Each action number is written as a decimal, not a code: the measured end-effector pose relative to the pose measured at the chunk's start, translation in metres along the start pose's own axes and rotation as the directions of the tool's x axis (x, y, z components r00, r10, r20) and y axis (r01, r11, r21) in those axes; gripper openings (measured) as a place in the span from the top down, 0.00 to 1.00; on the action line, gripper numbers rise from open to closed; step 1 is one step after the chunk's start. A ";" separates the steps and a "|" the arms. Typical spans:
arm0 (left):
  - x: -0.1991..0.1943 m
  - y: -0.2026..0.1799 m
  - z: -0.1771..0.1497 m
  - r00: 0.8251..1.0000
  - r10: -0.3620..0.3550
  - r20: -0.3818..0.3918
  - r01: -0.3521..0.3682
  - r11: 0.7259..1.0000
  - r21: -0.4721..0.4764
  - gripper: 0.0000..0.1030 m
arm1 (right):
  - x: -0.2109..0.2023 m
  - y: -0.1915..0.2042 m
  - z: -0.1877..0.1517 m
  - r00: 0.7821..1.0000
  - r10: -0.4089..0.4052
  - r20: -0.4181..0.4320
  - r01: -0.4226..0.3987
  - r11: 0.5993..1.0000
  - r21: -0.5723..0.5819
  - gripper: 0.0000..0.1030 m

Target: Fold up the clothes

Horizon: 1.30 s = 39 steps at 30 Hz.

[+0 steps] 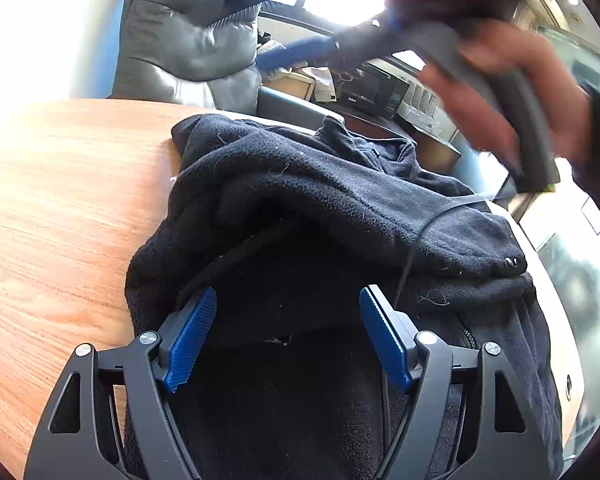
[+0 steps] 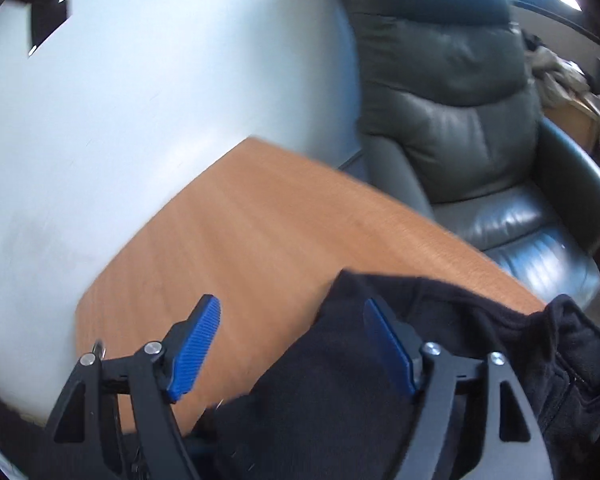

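Left wrist view: left gripper (image 1: pixel 288 312) is held with jaws wide apart over the black fleece garment (image 1: pixel 340 200), nothing clamped. Right gripper (image 2: pixel 292 320) likewise spread wide, gripping nothing. Garment is bunched at the desk (image 1: pixel 60 200) edge nearest the grey armchair (image 2: pixel 452 120).

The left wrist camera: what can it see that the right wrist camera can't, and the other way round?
Only the left wrist view shows a blurred hand gripping a dark handle above the garment, the heaped folds of the black fleece, and a black microwave on a counter behind.

Only the right wrist view shows the far edge of the table against a pale wall and the armchair's seat cushion.

Both show the black fleece lying on the wooden table, the grey leather armchair, and an open blue-padded claw, left claw, right claw.
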<state>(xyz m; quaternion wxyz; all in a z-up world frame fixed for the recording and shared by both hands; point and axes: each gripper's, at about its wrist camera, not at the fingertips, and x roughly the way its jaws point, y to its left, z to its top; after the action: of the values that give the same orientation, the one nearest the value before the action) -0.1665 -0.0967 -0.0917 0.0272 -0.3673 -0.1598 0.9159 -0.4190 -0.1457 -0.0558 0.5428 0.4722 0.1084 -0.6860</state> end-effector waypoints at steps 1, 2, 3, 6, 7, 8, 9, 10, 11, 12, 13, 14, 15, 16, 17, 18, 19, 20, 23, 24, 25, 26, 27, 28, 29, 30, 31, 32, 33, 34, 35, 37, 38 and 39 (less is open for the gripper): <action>0.000 -0.001 0.000 1.000 0.005 0.001 -0.005 1.000 0.001 0.27 | 0.010 0.015 -0.012 0.998 0.016 -0.056 -0.019 0.998 -0.055 0.23; 0.000 -0.003 0.000 1.000 0.011 0.003 -0.011 1.000 0.002 0.27 | 0.025 0.023 -0.026 0.993 0.008 -0.114 -0.018 0.997 -0.080 0.24; 0.000 -0.002 -0.001 1.000 0.011 0.007 -0.011 1.000 0.001 0.27 | 0.041 0.028 -0.040 0.985 -0.006 -0.175 -0.011 0.995 -0.094 0.27; -0.007 0.003 -0.004 1.000 -0.012 0.028 0.013 0.999 -0.031 0.27 | 0.074 0.031 -0.073 0.972 -0.082 -0.221 0.053 0.989 -0.137 0.32; -0.014 0.006 -0.004 0.999 -0.020 0.040 0.022 0.999 -0.043 0.27 | 0.071 0.032 -0.076 0.979 -0.083 -0.186 0.058 0.989 -0.135 0.32; -0.020 0.008 -0.005 0.998 -0.028 0.052 0.031 0.998 -0.054 0.27 | 0.062 0.031 -0.074 0.986 -0.065 -0.151 0.047 0.992 -0.119 0.32; -0.026 0.009 -0.007 0.998 -0.032 0.059 0.036 0.998 -0.054 0.27 | 0.050 0.031 -0.072 0.992 -0.042 -0.116 0.031 0.994 -0.102 0.32; -0.032 0.009 -0.008 0.997 -0.041 0.061 0.045 0.998 -0.051 0.27 | 0.035 0.031 -0.068 0.998 -0.021 -0.063 0.015 0.995 -0.098 0.32; -0.038 0.009 -0.009 0.997 -0.050 0.063 0.054 0.997 -0.048 0.27 | 0.016 0.033 -0.066 1.000 -0.003 0.000 0.003 0.995 -0.097 0.32; -0.044 0.007 -0.009 0.996 -0.058 0.066 0.060 0.997 -0.038 0.27 | -0.005 0.034 -0.065 0.998 0.013 0.064 -0.007 0.996 -0.092 0.32; -0.050 0.005 -0.010 0.995 -0.066 0.075 0.068 0.998 -0.018 0.27 | -0.022 0.033 -0.065 0.993 0.039 0.116 -0.030 0.997 -0.073 0.32; -0.055 0.003 -0.010 0.994 -0.068 0.083 0.069 0.998 -0.001 0.26 | -0.029 0.027 -0.065 0.986 0.077 0.149 -0.072 0.997 -0.039 0.31; -0.060 0.001 -0.010 0.993 -0.071 0.091 0.069 0.997 0.017 0.26 | -0.029 0.020 -0.067 0.979 0.120 0.167 -0.122 0.993 0.004 0.31; -0.066 0.003 -0.009 0.993 -0.065 0.100 0.064 0.998 0.015 0.26 | -0.020 0.016 -0.073 0.977 0.149 0.153 -0.157 0.987 0.043 0.31; -0.072 0.005 -0.007 0.992 -0.059 0.109 0.058 0.998 0.014 0.26 | -0.007 0.015 -0.080 0.977 0.172 0.125 -0.183 0.980 0.078 0.31; -0.080 0.008 -0.003 0.991 -0.046 0.124 0.046 0.999 0.008 0.26 | 0.006 0.013 -0.087 0.976 0.196 0.097 -0.207 0.972 0.113 0.32; -0.088 0.011 0.001 0.990 -0.033 0.139 0.033 0.999 0.002 0.26 | 0.019 0.009 -0.096 0.973 0.218 0.079 -0.229 0.961 0.158 0.32; -0.098 0.012 0.003 0.987 -0.013 0.158 0.011 1.000 0.009 0.26 | 0.031 0.005 -0.106 0.969 0.239 0.068 -0.248 0.946 0.209 0.32; -0.115 0.015 0.010 0.981 0.024 0.192 -0.033 0.999 0.042 0.24 | 0.034 0.009 -0.128 0.973 0.204 0.109 -0.225 0.942 0.247 0.33; -0.115 0.015 0.012 0.980 0.028 0.197 -0.038 0.998 0.051 0.24 | 0.024 0.014 -0.131 0.977 0.176 0.124 -0.202 0.950 0.239 0.33; -0.115 0.015 0.014 0.979 0.031 0.202 -0.044 0.997 0.060 0.24 | 0.012 0.019 -0.133 0.979 0.146 0.140 -0.176 0.957 0.229 0.33; -0.115 0.014 0.016 0.978 0.035 0.207 -0.050 0.996 0.069 0.24 | -0.004 0.026 -0.135 0.978 0.117 0.170 -0.153 0.965 0.214 0.33; -0.114 0.012 0.017 0.976 0.028 0.214 -0.046 0.996 0.079 0.24 | -0.023 0.033 -0.138 0.974 0.089 0.209 -0.131 0.972 0.195 0.32; -0.112 0.010 0.019 0.975 0.021 0.222 -0.042 0.995 0.090 0.24 | -0.042 0.039 -0.143 0.967 0.058 0.248 -0.105 0.978 0.181 0.28; -0.112 0.005 0.022 0.972 0.005 0.235 -0.030 0.994 0.104 0.24 | -0.060 0.045 -0.149 0.959 0.025 0.281 -0.077 0.981 0.176 0.26; -0.112 0.000 0.024 0.969 -0.012 0.248 -0.018 0.993 0.119 0.24 | -0.078 0.052 -0.156 0.950 -0.009 0.311 -0.048 0.983 0.175 0.24; -0.110 -0.007 0.029 0.962 -0.039 0.270 0.001 0.991 0.137 0.24 | -0.094 0.058 -0.169 0.942 -0.043 0.334 -0.021 0.983 0.184 0.24; -0.108 -0.017 0.036 0.954 -0.070 0.290 0.022 0.986 0.166 0.24 | -0.108 0.064 -0.184 0.933 -0.078 0.353 0.007 0.980 0.199 0.24; -0.105 -0.026 0.042 0.945 -0.106 0.310 0.045 0.979 0.199 0.24 | -0.122 0.070 -0.198 0.922 -0.113 0.371 0.034 0.976 0.214 0.24; -0.106 -0.036 0.048 0.936 -0.140 0.322 0.067 0.971 0.227 0.23 | -0.136 0.076 -0.213 0.910 -0.148 0.388 0.060 0.971 0.229 0.24; -0.106 -0.046 0.054 0.927 -0.173 0.331 0.089 0.963 0.256 0.19 | -0.148 0.082 -0.230 0.895 -0.177 0.409 0.072 0.963 0.260 0.24; -0.090 -0.054 0.056 0.932 -0.180 0.313 0.090 0.955 0.281 0.18 | -0.167 0.096 -0.265 0.861 -0.234 0.452 0.078 0.938 0.338 0.24; -0.082 -0.058 0.057 0.935 -0.183 0.303 0.092 0.952 0.293 0.18 | -0.172 0.104 -0.283 0.842 -0.266 0.469 0.082 0.923 0.376 0.24; -0.063 -0.055 0.058 0.954 -0.168 0.250 0.095 0.956 0.279 0.18 | -0.179 0.114 -0.301 0.826 -0.298 0.479 0.090 0.908 0.409 0.23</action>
<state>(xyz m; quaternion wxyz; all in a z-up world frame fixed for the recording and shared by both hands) -0.1636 -0.0714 0.0065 0.1151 -0.2201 -0.0629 0.9666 -0.1696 0.1244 -0.0371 0.3787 0.3434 -0.1284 -0.8498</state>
